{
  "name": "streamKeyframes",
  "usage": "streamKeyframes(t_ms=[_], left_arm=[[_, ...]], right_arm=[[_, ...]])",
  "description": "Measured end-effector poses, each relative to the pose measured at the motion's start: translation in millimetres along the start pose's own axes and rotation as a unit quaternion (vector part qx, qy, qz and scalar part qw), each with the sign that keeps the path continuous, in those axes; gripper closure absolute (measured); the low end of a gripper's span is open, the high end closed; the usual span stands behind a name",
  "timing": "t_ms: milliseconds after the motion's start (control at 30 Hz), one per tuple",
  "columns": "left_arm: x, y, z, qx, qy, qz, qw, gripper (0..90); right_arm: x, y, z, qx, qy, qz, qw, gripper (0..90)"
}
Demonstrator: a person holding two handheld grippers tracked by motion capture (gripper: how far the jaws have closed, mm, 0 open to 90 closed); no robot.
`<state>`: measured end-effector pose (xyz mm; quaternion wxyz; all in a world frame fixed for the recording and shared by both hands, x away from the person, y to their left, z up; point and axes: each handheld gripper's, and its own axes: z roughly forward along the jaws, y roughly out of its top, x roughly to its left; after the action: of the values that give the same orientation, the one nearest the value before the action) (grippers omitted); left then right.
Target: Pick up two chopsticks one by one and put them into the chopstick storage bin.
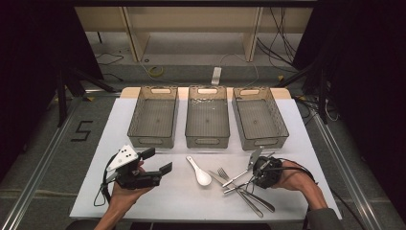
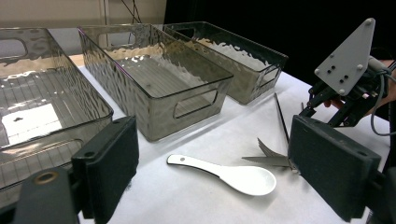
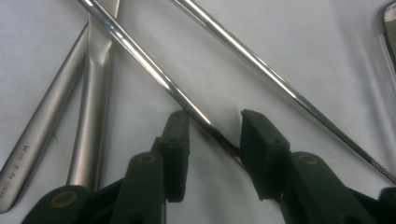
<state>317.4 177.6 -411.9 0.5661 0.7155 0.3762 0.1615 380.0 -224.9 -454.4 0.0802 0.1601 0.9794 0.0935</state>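
My right claw is down over the pile of cutlery at the near right of the desk, and its jaws stand apart with a thin steel handle running between them. Nothing is gripped yet. In the right gripper view that handle lies on a slant, from far left down to the gap between the jaws, so its long axis crosses the gap at an angle rather than squarely. I judge that closing now would catch it near its end. A second thin handle runs alongside to the right, apart from the first, and two broader flat handles lie to the left, close enough that the left jaw could brush them.

In the high view the right claw sits right at the pile, while my left claw hangs at the near left, well apart from the steel pieces. Its jaws are wide open and hold nothing. What lies nearest to it is the white spoon, on the desk just ahead between its jaws, bowl toward the right, handle pointing left and away.

Three clear bins stand in a row along the far side: the left bin, the middle bin and the right bin. All three look empty. The right bin is the closest to the pile, directly beyond it.
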Motion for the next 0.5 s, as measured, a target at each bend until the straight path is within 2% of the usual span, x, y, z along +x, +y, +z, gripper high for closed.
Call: streamKeyframes(t_ms=[100,200,300,500], left_arm=[[1.5,1.2,-0.9,-0.002,0.003,0.002,1.0000,16.0],[4.9,1.6,-2.3,-0.006,0.004,-0.011,0.9999,16.0],[4.8,1.6,-2.4,-0.006,0.004,-0.010,0.9999,16.0],[4.0,1.3,-1.5,-0.004,0.003,-0.006,1.0000,16.0]], right_arm=[[0.9,-0.7,-1.1,0.006,0.005,-0.005,1.0000,68.8],[1.8,-1.6,-1.6,0.012,0.005,-0.023,0.9997,71.1],[3.4,-2.7,-2.9,0.022,0.005,-0.032,0.9992,72.9],[8.6,-5.9,-3.8,0.023,0.000,-0.039,0.9990,75.7]])
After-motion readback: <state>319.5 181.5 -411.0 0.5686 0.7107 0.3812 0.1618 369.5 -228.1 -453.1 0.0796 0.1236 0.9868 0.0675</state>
